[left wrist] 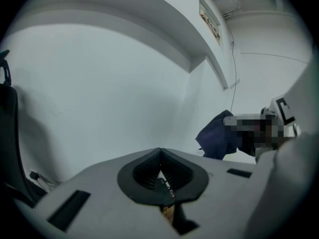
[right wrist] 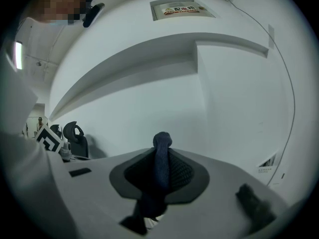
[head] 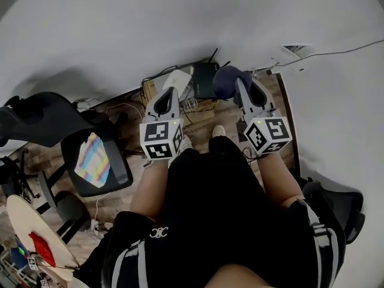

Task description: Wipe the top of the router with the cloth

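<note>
In the head view we hold both tongs out over a wooden floor [head: 201, 122], above our knees. The black router [head: 205, 80] sits on that floor against the white wall, its antennas up. The right tongs [head: 240, 84] carry a dark blue cloth [head: 227, 80], bunched at their tip. The bundle overlaps the router's right edge here, though we cannot tell whether the two touch. The left tongs [head: 170, 90] point toward a white box [head: 175, 78] just left of the router. Well off to the left stands an office chair [head: 42, 122] with a striped, many-coloured pad [head: 93, 159] on its seat.

In the left gripper view the left tongs [left wrist: 159, 158] are pressed together with nothing between them, facing bare white wall. The cloth [left wrist: 217, 136] hangs at the right.

In the right gripper view the right tongs [right wrist: 162, 156] are clamped on the cloth [right wrist: 162, 142], which runs up between the pads and pokes out as a rounded fold above them. The chair [right wrist: 77, 138] shows at the left.
</note>
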